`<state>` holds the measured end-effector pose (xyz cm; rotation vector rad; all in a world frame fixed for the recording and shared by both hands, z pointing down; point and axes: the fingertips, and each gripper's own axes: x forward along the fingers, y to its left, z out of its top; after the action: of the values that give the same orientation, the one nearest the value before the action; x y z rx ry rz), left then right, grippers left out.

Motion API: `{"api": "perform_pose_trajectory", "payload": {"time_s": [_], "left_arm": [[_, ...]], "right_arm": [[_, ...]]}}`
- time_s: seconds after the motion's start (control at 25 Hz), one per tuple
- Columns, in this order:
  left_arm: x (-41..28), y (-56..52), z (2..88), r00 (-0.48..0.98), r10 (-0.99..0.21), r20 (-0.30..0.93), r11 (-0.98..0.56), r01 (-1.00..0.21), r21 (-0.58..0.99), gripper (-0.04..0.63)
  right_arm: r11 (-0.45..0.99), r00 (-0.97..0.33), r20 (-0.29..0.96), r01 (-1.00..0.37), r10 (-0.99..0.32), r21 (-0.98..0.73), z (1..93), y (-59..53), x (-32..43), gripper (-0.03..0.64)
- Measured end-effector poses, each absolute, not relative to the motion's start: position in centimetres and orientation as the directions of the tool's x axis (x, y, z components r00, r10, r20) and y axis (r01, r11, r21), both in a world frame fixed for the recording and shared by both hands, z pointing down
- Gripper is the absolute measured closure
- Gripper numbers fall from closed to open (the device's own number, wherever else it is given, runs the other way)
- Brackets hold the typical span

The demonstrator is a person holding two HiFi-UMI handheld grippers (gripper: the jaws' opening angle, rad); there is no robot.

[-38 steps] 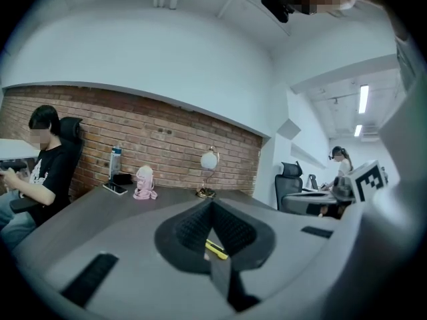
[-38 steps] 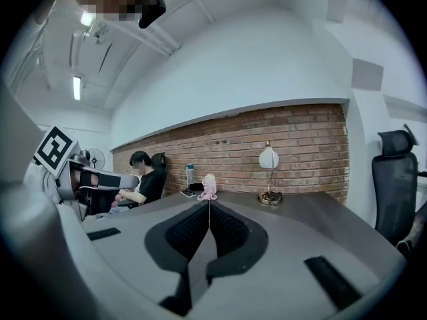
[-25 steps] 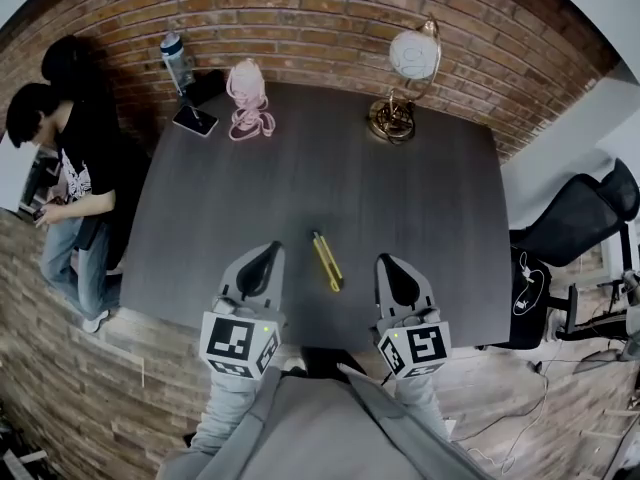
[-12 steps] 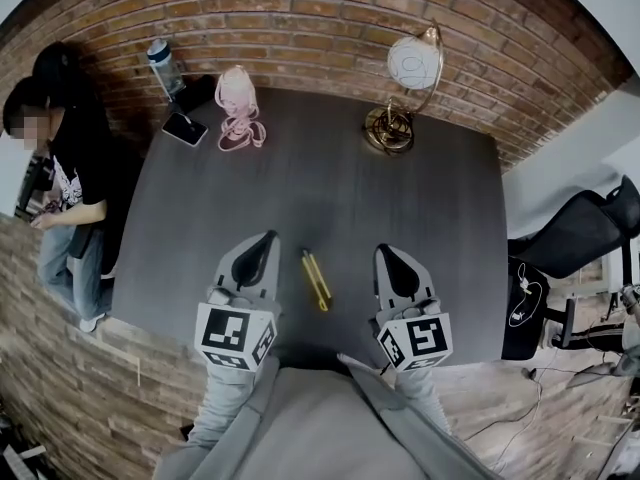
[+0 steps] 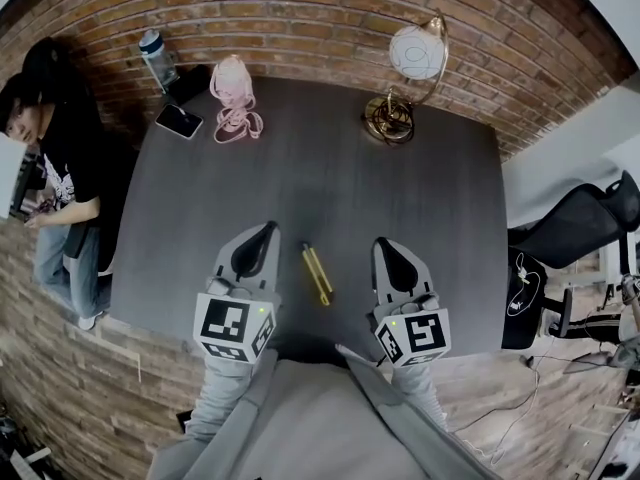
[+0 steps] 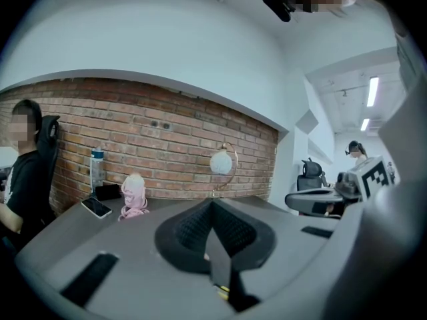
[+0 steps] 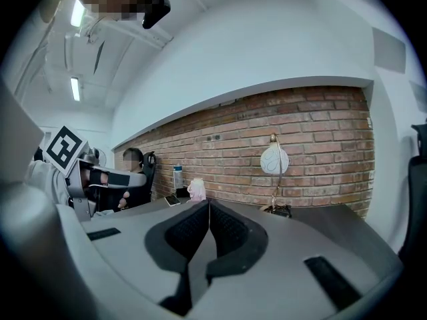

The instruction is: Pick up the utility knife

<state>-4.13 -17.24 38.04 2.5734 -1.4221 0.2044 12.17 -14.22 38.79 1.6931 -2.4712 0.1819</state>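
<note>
The yellow utility knife (image 5: 317, 274) lies flat on the dark table (image 5: 330, 168) near its front edge, pointing away from me. My left gripper (image 5: 262, 233) hovers just left of the knife, jaws shut and empty. My right gripper (image 5: 385, 246) hovers just right of it, also shut with nothing held. Neither gripper touches the knife. In the left gripper view the left gripper (image 6: 213, 205) shows its pads pressed together, with a sliver of yellow low in the gap behind them. The right gripper (image 7: 208, 204) shows its pads meeting in the right gripper view.
At the table's back stand a globe lamp (image 5: 405, 78), a pink coiled cord (image 5: 236, 93), a phone (image 5: 178, 120) and a water bottle (image 5: 155, 56), against a brick wall. A person (image 5: 50, 158) stands at the left edge. A black office chair (image 5: 580, 228) is at the right.
Both grippers have slid a little forward over the table's front edge, so the knife now lies between them. Their jaws stayed shut. The knife has not moved on the table.
</note>
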Motion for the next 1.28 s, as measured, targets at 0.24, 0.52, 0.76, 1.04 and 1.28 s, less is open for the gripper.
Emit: {"api": "perform_pose_trajectory", "payload": {"time_s": [0.24, 0.52, 0.76, 1.04, 1.28], "left_arm": [[-4.3, -17.3, 38.6, 0.539, -0.812, 0.223, -0.529, -0.842, 0.109, 0.577], [-4.5, -17.3, 39.8, 0.548, -0.801, 0.242, -0.535, -0.836, 0.123, 0.577], [-4.4, -17.4, 40.8, 0.552, -0.793, 0.258, -0.538, -0.833, 0.131, 0.577], [-4.4, -17.4, 42.0, 0.554, -0.786, 0.274, -0.537, -0.832, 0.142, 0.577], [-4.7, -17.5, 42.9, 0.550, -0.785, 0.285, -0.528, -0.835, 0.157, 0.577]], "right_arm": [[0.366, -0.361, 0.211, -0.930, -0.908, -0.013, 39.9, -14.3, 11.4, 0.597], [0.393, -0.379, 0.277, -0.920, -0.883, -0.008, 42.8, -14.2, 10.1, 0.597], [0.415, -0.401, 0.330, -0.909, -0.855, -0.029, 45.5, -14.2, 9.2, 0.597], [0.439, -0.427, 0.402, -0.896, -0.810, -0.067, 49.0, -14.0, 8.1, 0.597], [0.465, -0.452, 0.478, -0.880, -0.753, -0.099, 52.3, -13.5, 7.0, 0.541]]}}
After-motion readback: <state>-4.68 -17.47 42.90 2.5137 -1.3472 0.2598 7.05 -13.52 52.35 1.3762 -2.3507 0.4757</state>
